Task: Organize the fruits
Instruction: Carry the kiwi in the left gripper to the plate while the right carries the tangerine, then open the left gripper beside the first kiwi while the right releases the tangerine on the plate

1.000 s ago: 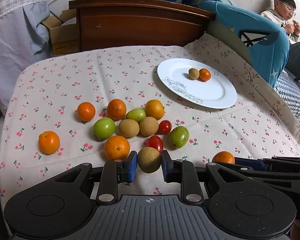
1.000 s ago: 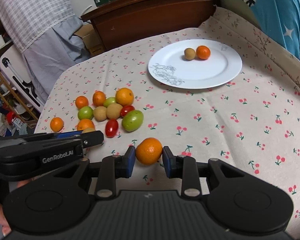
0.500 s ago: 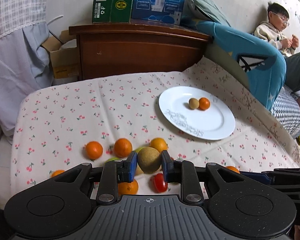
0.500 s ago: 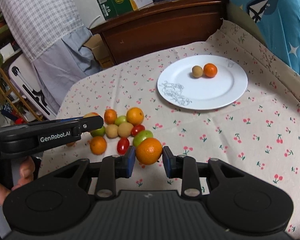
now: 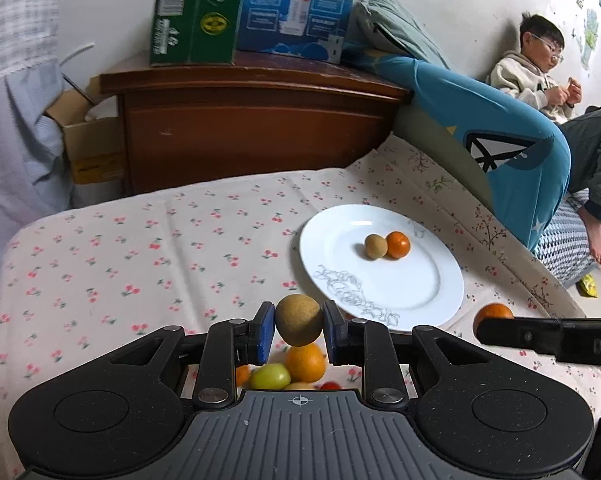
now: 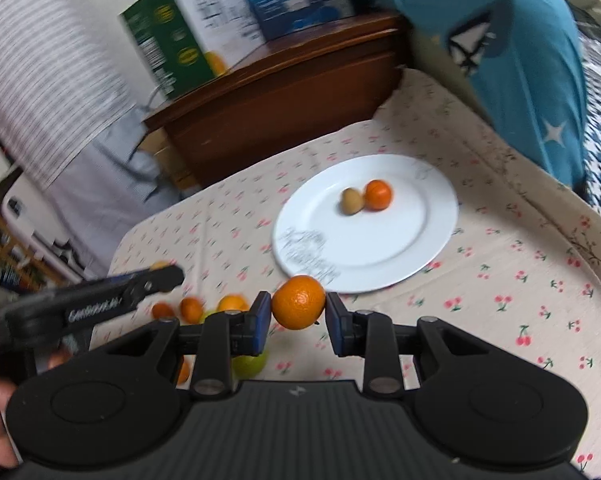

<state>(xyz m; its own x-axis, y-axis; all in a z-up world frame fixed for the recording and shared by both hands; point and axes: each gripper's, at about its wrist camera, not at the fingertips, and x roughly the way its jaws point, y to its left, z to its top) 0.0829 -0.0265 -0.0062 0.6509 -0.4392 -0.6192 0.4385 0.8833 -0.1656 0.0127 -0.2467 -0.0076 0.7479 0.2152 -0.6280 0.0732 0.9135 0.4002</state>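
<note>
- L wrist: left gripper (image 5: 299,333) is clamping a brown fruit (image 5: 299,319) above the cloth (image 5: 140,256), near the plate (image 5: 432,292). Plate is carrying 1 brown fruit and 1 orange. Box print behind is too blurred to read.
- R wrist: right gripper (image 6: 298,316) is pinching an orange (image 6: 299,302) just short of the plate (image 6: 380,248). "GenRobot.AI" is showing on the other gripper's arm (image 6: 94,308). Loose fruit (image 6: 196,308) is lying on the cloth at left.

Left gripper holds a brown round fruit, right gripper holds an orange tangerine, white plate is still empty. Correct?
Not quite: the white round plate is not empty. The right wrist view shows a small brown fruit and a small orange fruit on it. The left gripper does hold the brown round fruit, the right gripper the orange tangerine.
</note>
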